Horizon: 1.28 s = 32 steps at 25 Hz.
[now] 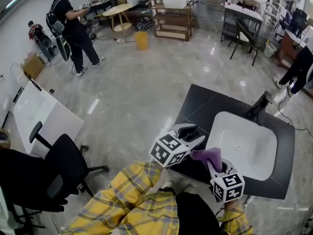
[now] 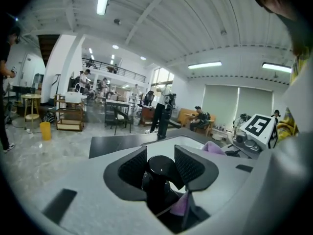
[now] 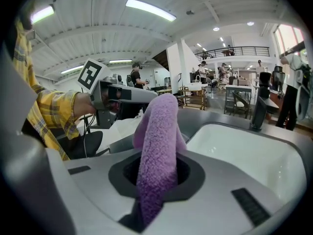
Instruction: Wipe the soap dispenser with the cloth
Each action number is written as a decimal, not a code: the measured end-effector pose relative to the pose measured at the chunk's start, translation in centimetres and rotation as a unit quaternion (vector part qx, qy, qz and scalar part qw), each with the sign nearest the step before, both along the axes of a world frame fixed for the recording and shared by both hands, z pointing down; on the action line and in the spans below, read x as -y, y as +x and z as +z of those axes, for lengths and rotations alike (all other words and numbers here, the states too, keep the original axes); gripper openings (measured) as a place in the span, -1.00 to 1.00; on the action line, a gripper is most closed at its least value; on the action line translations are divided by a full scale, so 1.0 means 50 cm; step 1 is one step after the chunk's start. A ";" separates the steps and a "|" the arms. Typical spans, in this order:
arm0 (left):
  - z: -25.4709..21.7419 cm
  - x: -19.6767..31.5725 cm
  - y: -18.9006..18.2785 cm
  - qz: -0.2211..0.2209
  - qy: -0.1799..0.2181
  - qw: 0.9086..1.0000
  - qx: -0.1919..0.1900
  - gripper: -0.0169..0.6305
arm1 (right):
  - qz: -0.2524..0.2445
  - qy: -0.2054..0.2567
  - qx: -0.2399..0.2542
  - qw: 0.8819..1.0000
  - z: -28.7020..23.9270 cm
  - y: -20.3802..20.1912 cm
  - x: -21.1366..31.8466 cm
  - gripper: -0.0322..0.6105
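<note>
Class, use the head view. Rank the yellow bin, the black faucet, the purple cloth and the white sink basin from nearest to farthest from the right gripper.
1. Purple cloth: clamped in the right gripper itself.
2. White sink basin: right beside the gripper, on the counter.
3. Black faucet: at the basin's far rim.
4. Yellow bin: far across the floor, upper left of the view.

Two hand-held grippers (image 1: 191, 136) (image 1: 218, 167); one cloth (image 1: 204, 155); one soap dispenser (image 2: 160, 169); one sink (image 1: 257, 155).
</note>
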<state>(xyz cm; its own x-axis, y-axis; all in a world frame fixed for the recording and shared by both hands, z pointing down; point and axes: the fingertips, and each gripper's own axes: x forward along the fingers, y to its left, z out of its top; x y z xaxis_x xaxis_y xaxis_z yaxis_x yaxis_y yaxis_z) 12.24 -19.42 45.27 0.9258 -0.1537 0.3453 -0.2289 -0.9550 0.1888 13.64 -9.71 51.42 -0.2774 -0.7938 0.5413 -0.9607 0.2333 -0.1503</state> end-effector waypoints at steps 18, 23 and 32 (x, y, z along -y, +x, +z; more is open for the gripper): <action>0.003 -0.009 -0.005 0.200 -0.060 0.977 -0.035 -0.44 | -0.043 0.004 -0.021 0.999 0.003 -0.040 0.000 -0.79; 0.001 -0.013 -0.011 0.255 -0.061 0.964 -0.031 -0.44 | -0.046 0.006 -0.025 0.999 -0.005 -0.047 0.008 -0.79; 0.001 -0.021 -0.016 0.325 -0.060 0.943 -0.028 -0.44 | -0.056 0.006 -0.030 0.998 -0.004 -0.051 0.023 -0.79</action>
<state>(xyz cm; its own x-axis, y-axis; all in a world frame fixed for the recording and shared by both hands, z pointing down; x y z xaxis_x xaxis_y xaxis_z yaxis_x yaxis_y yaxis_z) 11.43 -18.39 45.32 0.8281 0.4907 0.2710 0.4123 -0.8607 0.2986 11.06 -10.84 51.23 -0.3321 -0.7661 0.5503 -0.9357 0.3411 -0.0899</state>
